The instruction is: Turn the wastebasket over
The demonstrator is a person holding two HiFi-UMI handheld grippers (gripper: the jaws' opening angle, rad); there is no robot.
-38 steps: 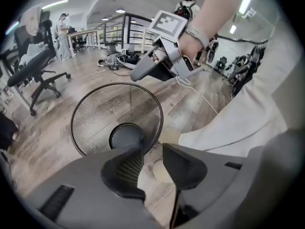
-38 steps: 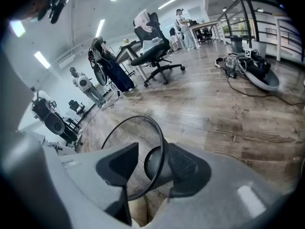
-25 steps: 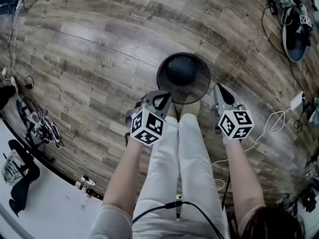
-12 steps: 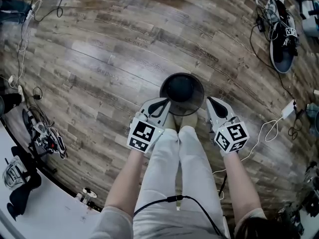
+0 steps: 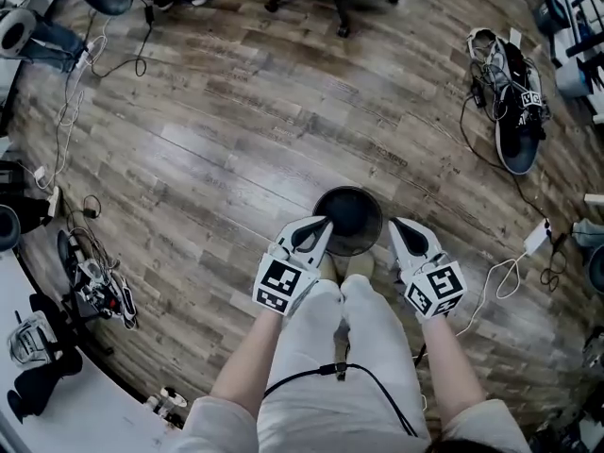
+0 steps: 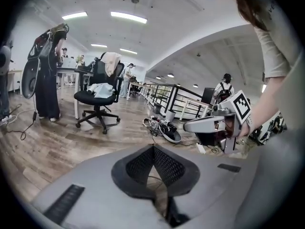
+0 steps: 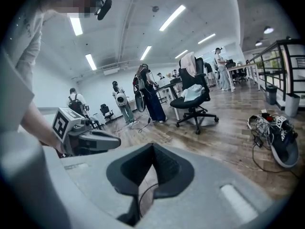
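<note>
Head view: the wastebasket [image 5: 347,220] stands mouth-up on the wood floor [image 5: 217,159], just ahead of the person's feet and between the left tongs [image 5: 324,222] and right tongs [image 5: 395,225]. Open floor lies beyond it.

Left gripper view: the jaws are pressed together and hold nothing.

Right gripper view: the jaws are likewise together and empty.

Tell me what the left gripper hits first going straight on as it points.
Nothing near: the left gripper, fingers shut, aims over the wastebasket at bare wood floor, probably short of the shoe-and-cable pile; depth is unclear.
</note>
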